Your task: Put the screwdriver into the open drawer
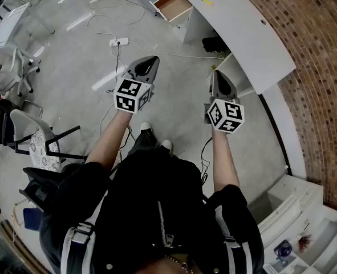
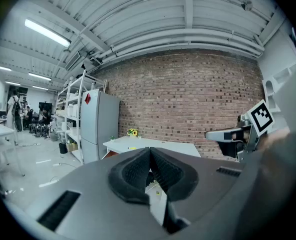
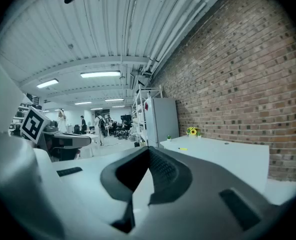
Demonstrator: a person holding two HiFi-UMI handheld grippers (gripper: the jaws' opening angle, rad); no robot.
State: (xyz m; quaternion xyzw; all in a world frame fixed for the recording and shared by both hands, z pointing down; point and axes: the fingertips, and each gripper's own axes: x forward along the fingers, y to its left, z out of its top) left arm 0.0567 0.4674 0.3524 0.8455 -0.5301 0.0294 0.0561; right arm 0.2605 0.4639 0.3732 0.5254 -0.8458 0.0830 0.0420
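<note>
In the head view I stand on a grey floor, a few steps from a white desk (image 1: 254, 39). At its far end a drawer (image 1: 173, 4) with a wooden inside stands pulled open. On the desk top near it lies a small yellow thing (image 1: 207, 2), also visible in the right gripper view (image 3: 183, 148); it is too small to tell whether it is the screwdriver. My left gripper (image 1: 152, 60) and right gripper (image 1: 214, 73) are held out level at waist height, side by side. Both have their tips together and hold nothing.
A power strip (image 1: 118, 41) with cables lies on the floor ahead. Office chairs (image 1: 40, 144) stand at the left. A white shelf unit (image 1: 305, 221) is at my lower right, along the brick wall (image 1: 316, 67). A fridge (image 2: 100, 126) stands beyond the desk.
</note>
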